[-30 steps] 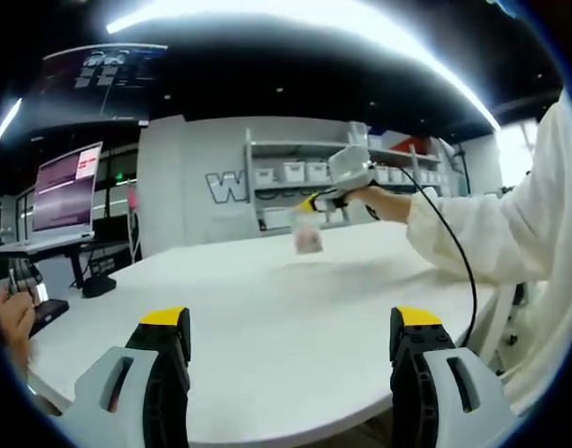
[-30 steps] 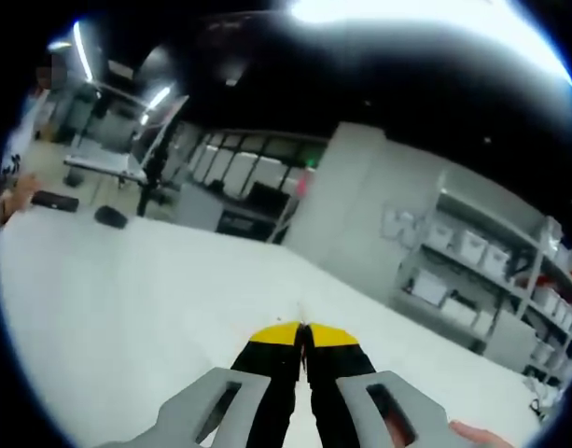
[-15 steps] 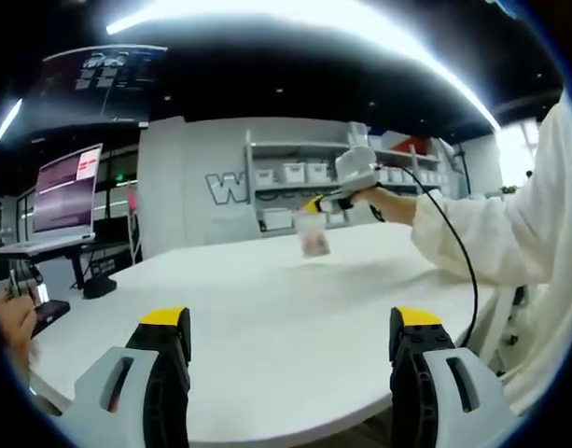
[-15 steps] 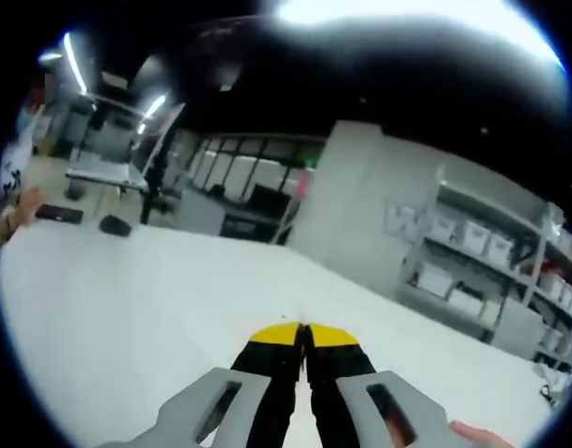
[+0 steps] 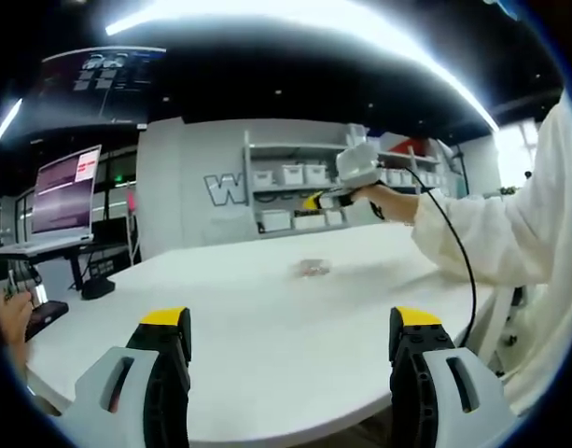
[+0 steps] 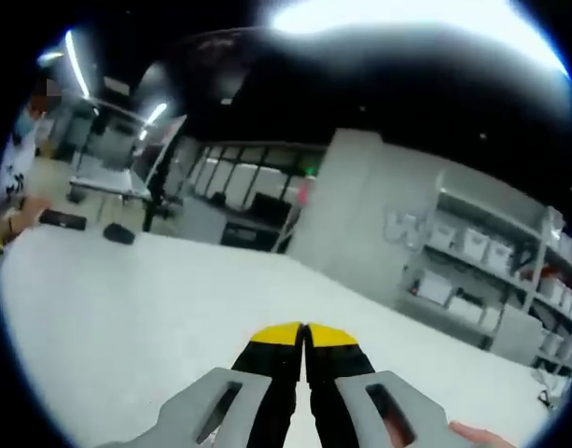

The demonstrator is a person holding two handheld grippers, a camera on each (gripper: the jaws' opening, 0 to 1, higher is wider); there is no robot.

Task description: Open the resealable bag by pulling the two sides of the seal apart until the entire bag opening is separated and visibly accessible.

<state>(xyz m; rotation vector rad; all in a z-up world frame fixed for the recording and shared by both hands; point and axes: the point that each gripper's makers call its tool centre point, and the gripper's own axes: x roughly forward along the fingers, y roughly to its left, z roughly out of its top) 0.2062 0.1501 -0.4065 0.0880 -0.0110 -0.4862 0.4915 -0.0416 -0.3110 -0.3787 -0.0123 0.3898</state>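
The resealable bag (image 5: 312, 268) lies flat on the white counter (image 5: 267, 317), small and blurred, its seal too far off to judge. The right tool (image 5: 311, 202) hangs in the air above the bag and slightly beyond it, apart from it, held by a hand (image 5: 383, 201) in a white sleeve (image 5: 491, 233); in the right gripper view its yellow-tipped jaws are pressed together on nothing (image 6: 305, 334). The left tool (image 5: 290, 322) sits on the near side of the bag, well apart from it, jaws spread wide and empty. Far left of the bag a laptop (image 5: 66, 201) stands on a separate desk; shelves with bins (image 5: 295, 177) line the wall behind the bag
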